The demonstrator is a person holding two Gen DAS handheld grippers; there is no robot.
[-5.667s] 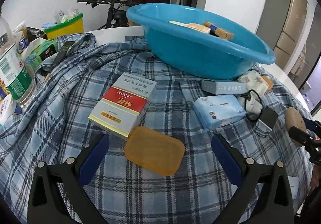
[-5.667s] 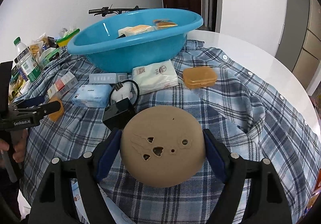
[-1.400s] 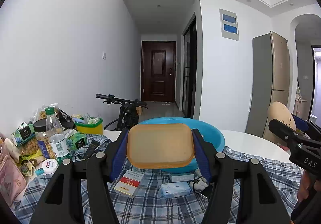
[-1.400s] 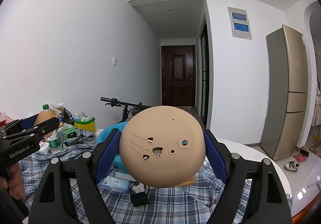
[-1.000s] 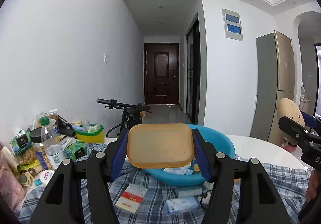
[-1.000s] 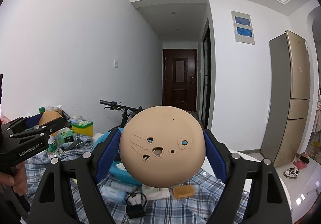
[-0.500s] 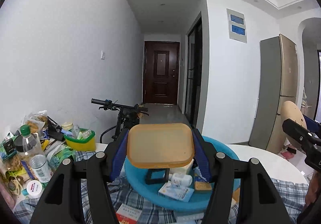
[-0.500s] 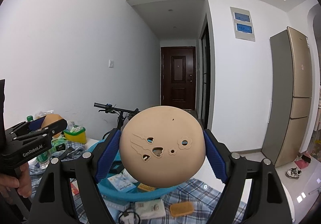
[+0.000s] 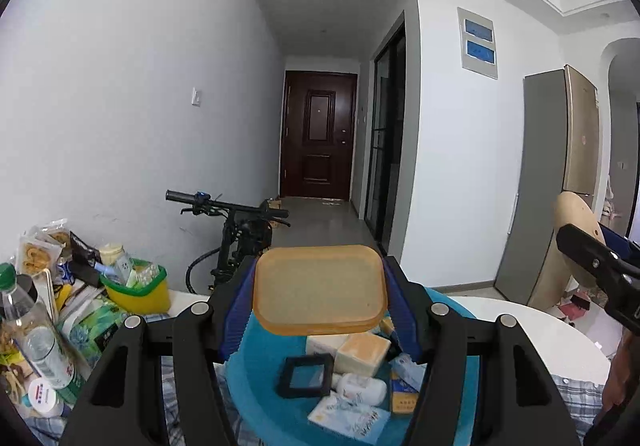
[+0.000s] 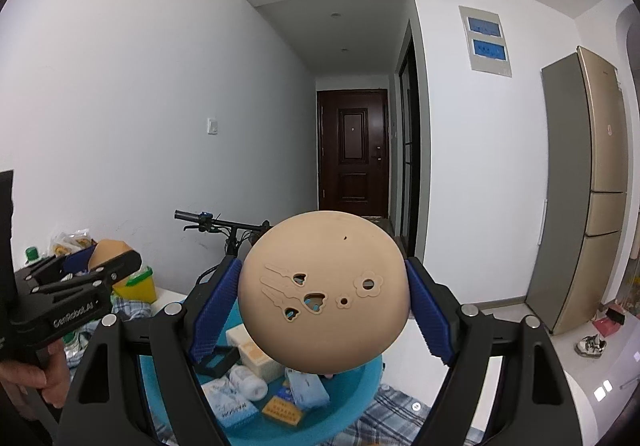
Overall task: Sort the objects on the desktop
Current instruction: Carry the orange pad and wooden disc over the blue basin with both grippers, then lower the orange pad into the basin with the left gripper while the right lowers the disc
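Crosswise, orange case [image 9: 320,288] in tongs [image 9: 320,322]

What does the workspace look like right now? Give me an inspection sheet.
Surface: white round table, plaid cloth over part of it.
Job's things: blue basin holding boxes, tissue packs and a black frame; amber case; tan round case.
Clutter: snacks, water bottle, green-yellow bin at the left edge.
Grippers: left gripper shut on amber case; right gripper shut on tan round case, both above the basin.
Cables: nothing seen.
Surroundings: bicycle, door, fridge.
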